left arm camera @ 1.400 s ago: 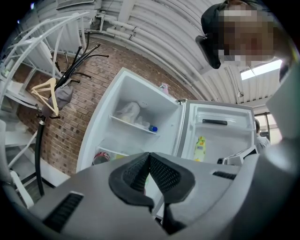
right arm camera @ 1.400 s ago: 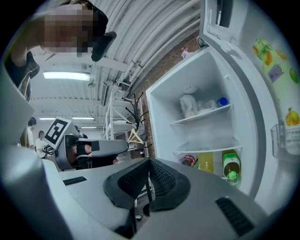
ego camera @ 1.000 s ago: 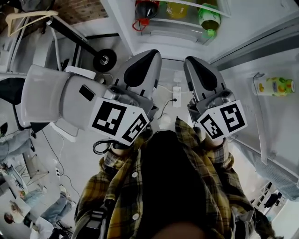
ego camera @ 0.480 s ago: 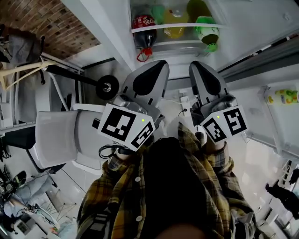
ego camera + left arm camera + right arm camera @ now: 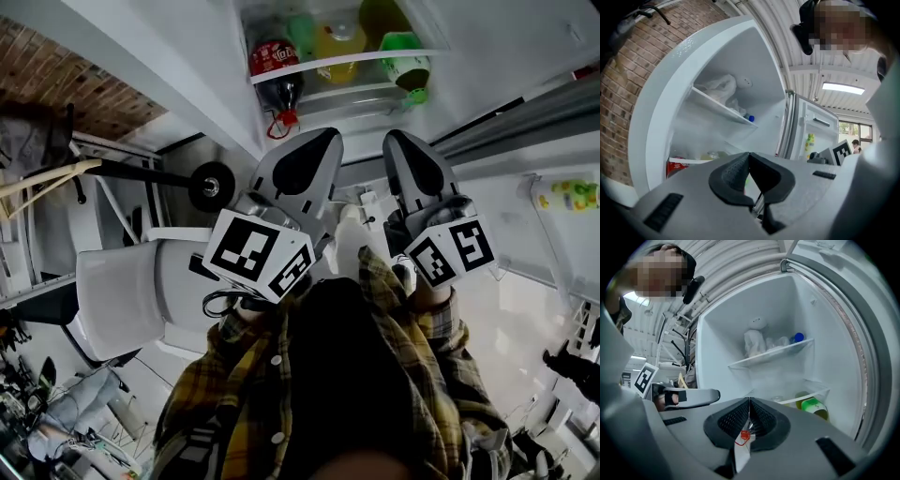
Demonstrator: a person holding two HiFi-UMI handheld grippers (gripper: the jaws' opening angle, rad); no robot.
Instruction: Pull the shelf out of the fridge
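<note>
Red brick wall [image 5: 628, 75] is seen beside an open white fridge [image 5: 726, 315], whose door is swung wide. Two thin clear shelves are seen inside it. On the upper clear shelf [image 5: 771, 355] a crumpled white bag [image 5: 752, 343] and a blue-capped bottle [image 5: 798, 338] are laid. On the lower clear shelf [image 5: 806, 395] a green-capped bottle [image 5: 813, 407] and a red-labelled cola bottle [image 5: 272, 58] are kept.

The left gripper [image 5: 749, 159] and the right gripper [image 5: 749, 404] are held level in front of the fridge, short of both shelves. The jaws of each are pressed together, with nothing clamped between them.

Either shelf is judged to be a stiff, smooth pane, probably slippery and breakable. Weight is added by the load, and that load could slide or tip if the pane is tilted. The front edge is best gripped at two points well apart, one by each gripper, and the pane kept level. The jaws would have to be parted first.
</note>
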